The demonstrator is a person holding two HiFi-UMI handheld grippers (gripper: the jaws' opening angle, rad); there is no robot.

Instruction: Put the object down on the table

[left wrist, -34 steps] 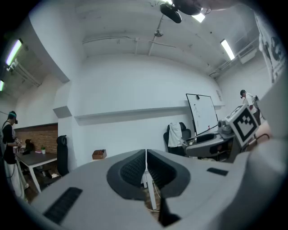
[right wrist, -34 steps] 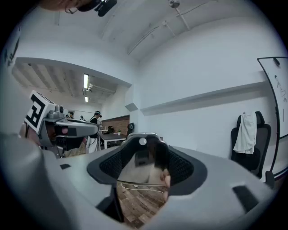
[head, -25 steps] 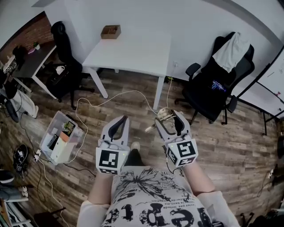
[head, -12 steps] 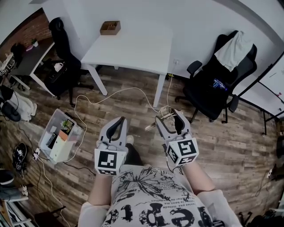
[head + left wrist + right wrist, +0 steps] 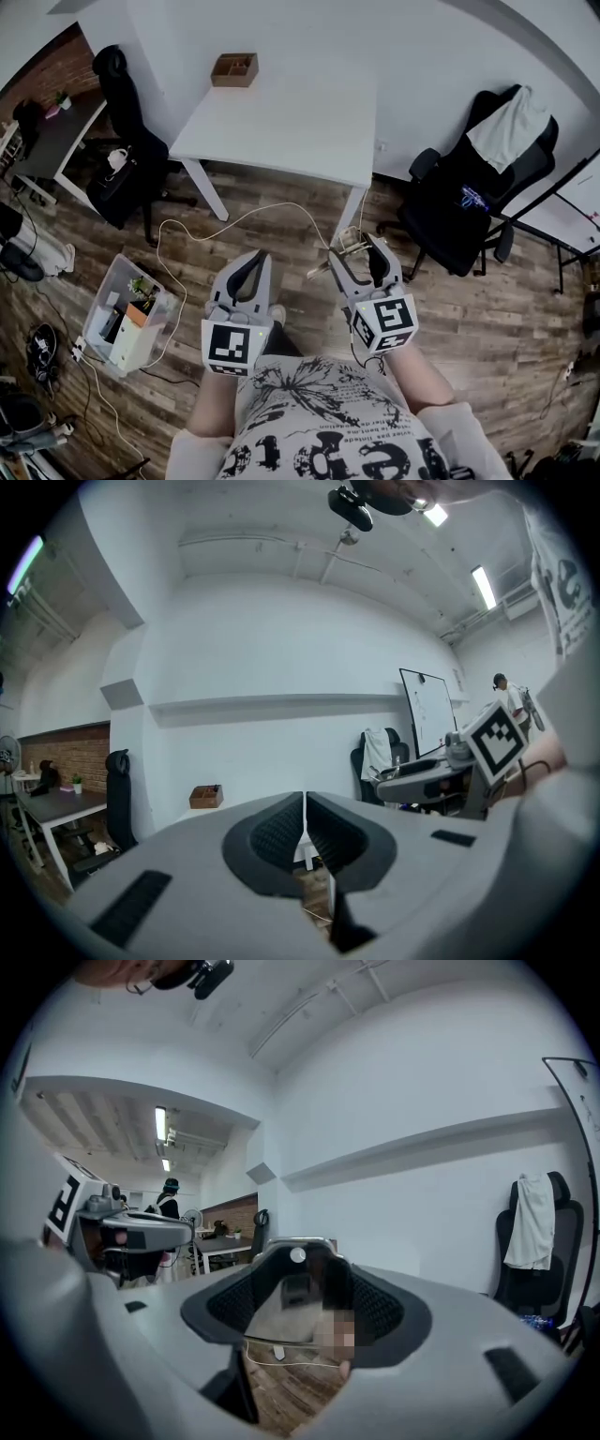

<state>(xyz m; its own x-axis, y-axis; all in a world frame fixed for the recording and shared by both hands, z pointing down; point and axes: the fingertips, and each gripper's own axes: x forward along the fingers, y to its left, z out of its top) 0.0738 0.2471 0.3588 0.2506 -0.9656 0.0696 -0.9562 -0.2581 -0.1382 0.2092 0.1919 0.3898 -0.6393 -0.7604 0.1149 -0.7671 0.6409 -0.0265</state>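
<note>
Right gripper [image 5: 356, 251]: jaws spread wide, clamped on the object [image 5: 347, 240], a small tan item (details unclear), pads against both its sides. The object is in the air over the wood floor [image 5: 469, 319], short of the white table [image 5: 281, 117]. Left gripper [image 5: 255, 258]: jaws pressed together, nothing between them.

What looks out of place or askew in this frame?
A loose white cable snakes across the wooden floor from near the table past an open bin left on the floor: a possible trip hazard. Nothing looks spilled.
</note>
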